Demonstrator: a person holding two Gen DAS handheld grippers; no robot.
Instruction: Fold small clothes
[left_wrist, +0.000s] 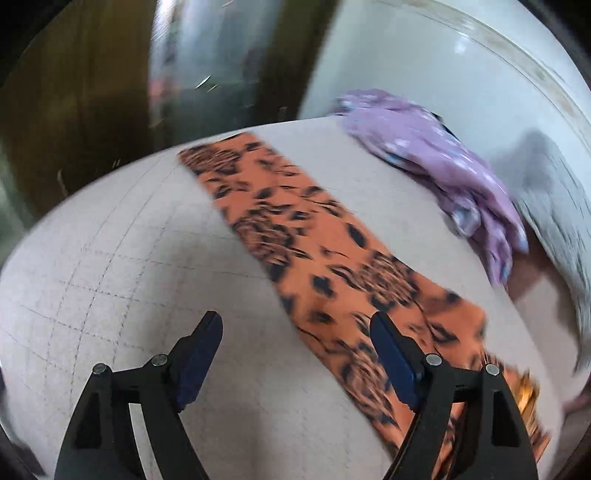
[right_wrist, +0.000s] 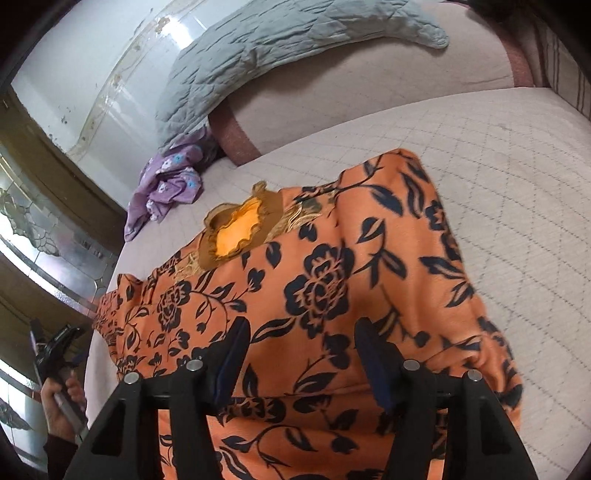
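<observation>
On the quilted pale bed (right_wrist: 480, 155) an orange dress with black flowers (right_wrist: 332, 280) lay flat; both claws gaped empty, right claw (right_wrist: 301, 354) above it, left claw (left_wrist: 295, 354) at its nine o'clock edge.

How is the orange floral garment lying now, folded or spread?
Mostly spread: the orange floral garment lies flat on the bed, neckline showing, one sleeve stretched out straight.

I see a bed with a pale quilted cover stitched in a diamond grid (right_wrist: 498, 155). An orange garment with a dark floral print (right_wrist: 332, 280) lies spread flat on it. A crumpled purple flowered cloth (right_wrist: 166, 184) sits near the edge, beside a grey quilted blanket (right_wrist: 258, 48).
</observation>
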